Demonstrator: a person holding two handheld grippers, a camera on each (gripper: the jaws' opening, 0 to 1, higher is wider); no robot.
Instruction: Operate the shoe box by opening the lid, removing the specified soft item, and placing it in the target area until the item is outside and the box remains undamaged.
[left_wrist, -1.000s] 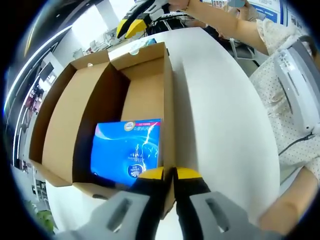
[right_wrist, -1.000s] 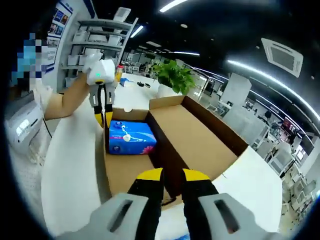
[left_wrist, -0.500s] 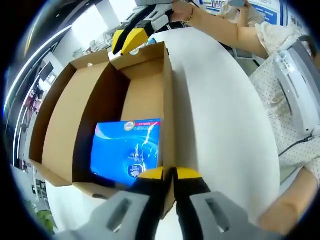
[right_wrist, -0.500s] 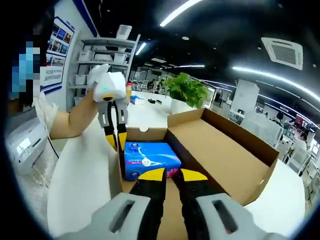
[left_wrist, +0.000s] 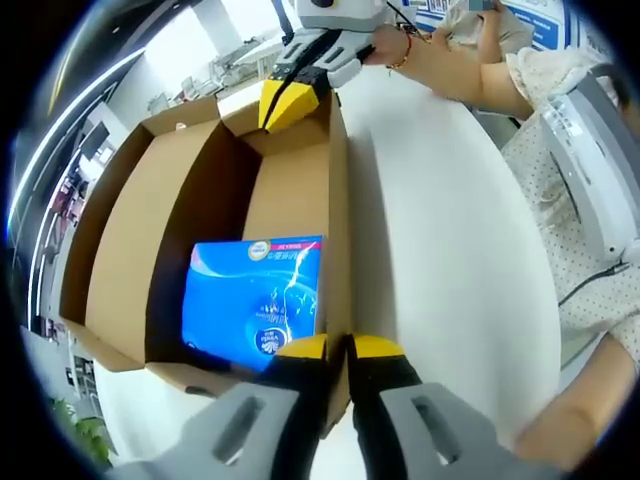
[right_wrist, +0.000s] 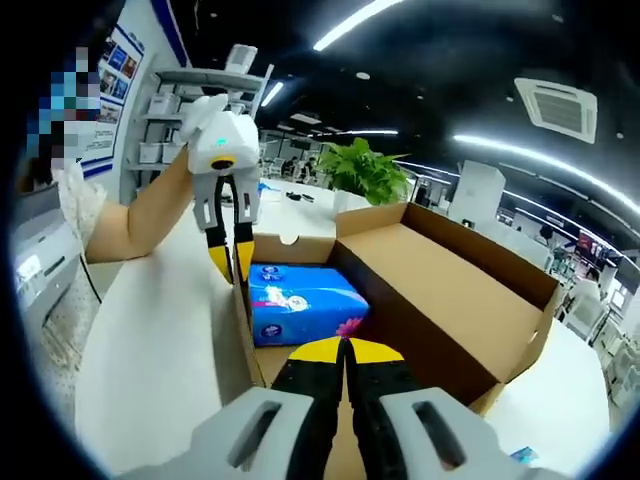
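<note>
Since the earlier frames, the right gripper (left_wrist: 290, 95) has advanced from beyond the far end of the shoe box (left_wrist: 120, 250) to a position over its far end wall, and its jaws, parted a second ago, now stand closed with nothing between them. In the right gripper view the box has grown larger and closer. The left gripper (left_wrist: 338, 349) has not shifted relative to the box.

1. White table (left_wrist: 450, 260): carries the box; bare surface lies along the box's right wall in the left gripper view.
2. Shoe box: open, with the lid (right_wrist: 450, 290) folded back flat to the side away from the person. No damage is visible.
3. Soft item: a blue tissue pack (left_wrist: 255, 300) lies flat on the box floor at the end nearest the left gripper, against the right wall. Its long axis appears to run along the box length.
4. Left gripper: jaws closed on the rim of the box wall beside the pack, seemingly steadying the box.
5. Right gripper: empty, tips together, pointing down the box interior toward the pack.

Governing relation: the pack lies straight ahead of the right gripper (right_wrist: 343, 350), at the opposite end of the box, just beside the left gripper (right_wrist: 228, 262). The left gripper is nearer but occupied with the wall; the free right gripper would have to travel the box length and reopen its jaws before it can take the pack.
</note>
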